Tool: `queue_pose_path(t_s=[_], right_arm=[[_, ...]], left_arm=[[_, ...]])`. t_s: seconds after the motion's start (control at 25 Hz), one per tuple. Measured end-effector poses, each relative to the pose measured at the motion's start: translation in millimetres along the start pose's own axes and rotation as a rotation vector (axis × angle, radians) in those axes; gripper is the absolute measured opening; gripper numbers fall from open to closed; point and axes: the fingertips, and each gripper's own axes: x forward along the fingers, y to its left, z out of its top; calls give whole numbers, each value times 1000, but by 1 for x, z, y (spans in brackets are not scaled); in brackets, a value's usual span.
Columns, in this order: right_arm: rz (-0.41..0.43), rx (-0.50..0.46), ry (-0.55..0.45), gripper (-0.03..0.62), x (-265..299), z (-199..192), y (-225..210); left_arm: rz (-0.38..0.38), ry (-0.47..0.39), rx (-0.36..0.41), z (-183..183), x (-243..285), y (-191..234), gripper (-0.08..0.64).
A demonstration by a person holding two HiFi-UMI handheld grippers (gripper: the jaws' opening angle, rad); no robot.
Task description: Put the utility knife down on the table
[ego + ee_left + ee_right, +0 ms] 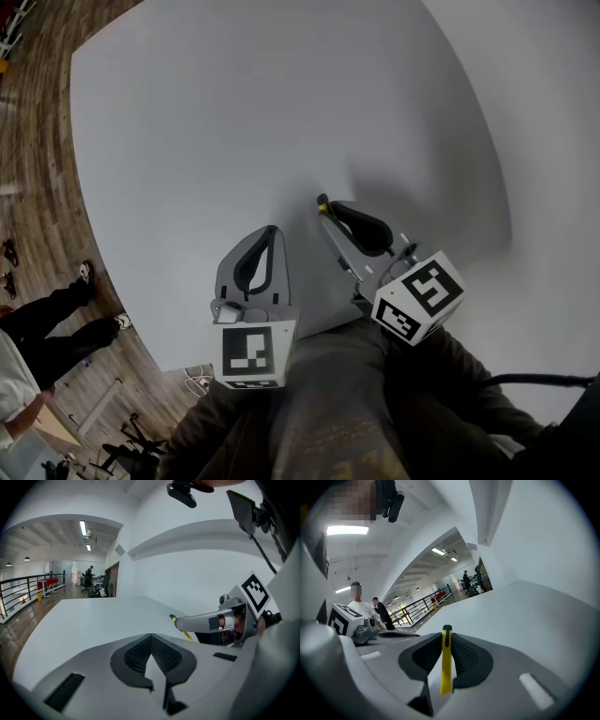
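Nothing is put down yet: my right tongs [446, 640] clench the yellow utility knife [446, 667] over the bench [234, 112]; my left tongs [151, 638] are closed on nothing. Lowering and release remain.

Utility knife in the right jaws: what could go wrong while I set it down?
The utility knife is pinched edge-on in the right gripper, so it may twist or slip. Its height above the table is unclear; releasing early could drop it. The left gripper sits close and might get bumped.
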Motion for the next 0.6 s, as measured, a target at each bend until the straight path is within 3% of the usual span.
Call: queue_pose_path(t_s=[0.6], right_arm=[[-11,25,42,64,0,5,3]], left_arm=[[-25,35,-28,6,0,-4,3]])
